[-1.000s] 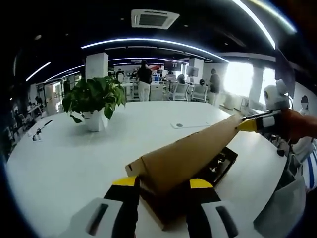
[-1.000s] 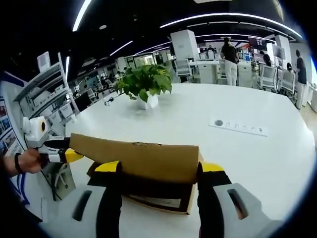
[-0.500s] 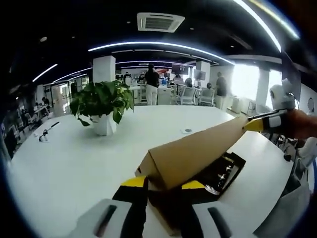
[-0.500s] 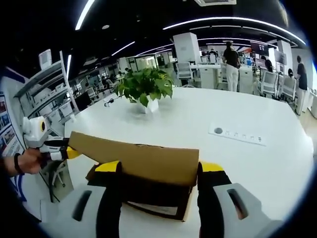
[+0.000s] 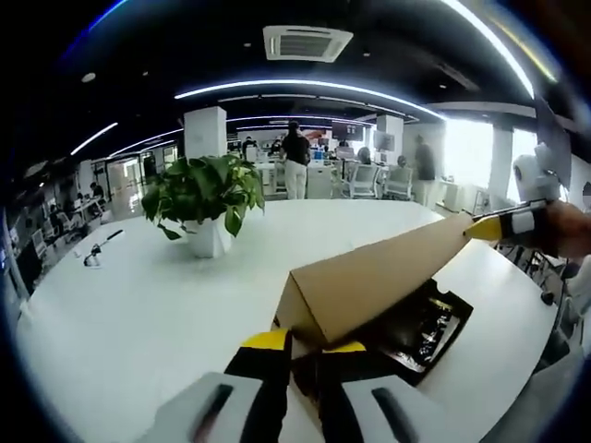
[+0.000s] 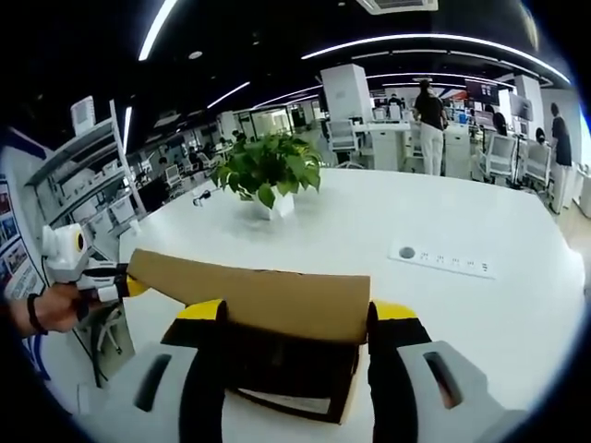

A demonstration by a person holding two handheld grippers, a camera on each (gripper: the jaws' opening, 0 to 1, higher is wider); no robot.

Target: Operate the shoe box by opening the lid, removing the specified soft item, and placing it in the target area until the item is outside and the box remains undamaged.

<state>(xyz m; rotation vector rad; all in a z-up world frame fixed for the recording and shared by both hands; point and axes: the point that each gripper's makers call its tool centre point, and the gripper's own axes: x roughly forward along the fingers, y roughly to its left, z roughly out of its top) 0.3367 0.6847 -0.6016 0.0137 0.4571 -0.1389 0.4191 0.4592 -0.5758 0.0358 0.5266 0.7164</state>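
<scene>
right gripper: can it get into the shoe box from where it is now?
Probably not yet. The right gripper sits with its jaws either side of the lid, which is raised but slants over the shoe box opening, so only a narrow dark gap shows beneath.

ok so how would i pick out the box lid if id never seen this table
Start at the big white table, with a potted plant toward its far side. Nearer the cameras lies a shoe box with a dark inside. The lid is the plain brown cardboard flap raised at a slant above it, with the left gripper and right gripper at opposite ends.
</scene>
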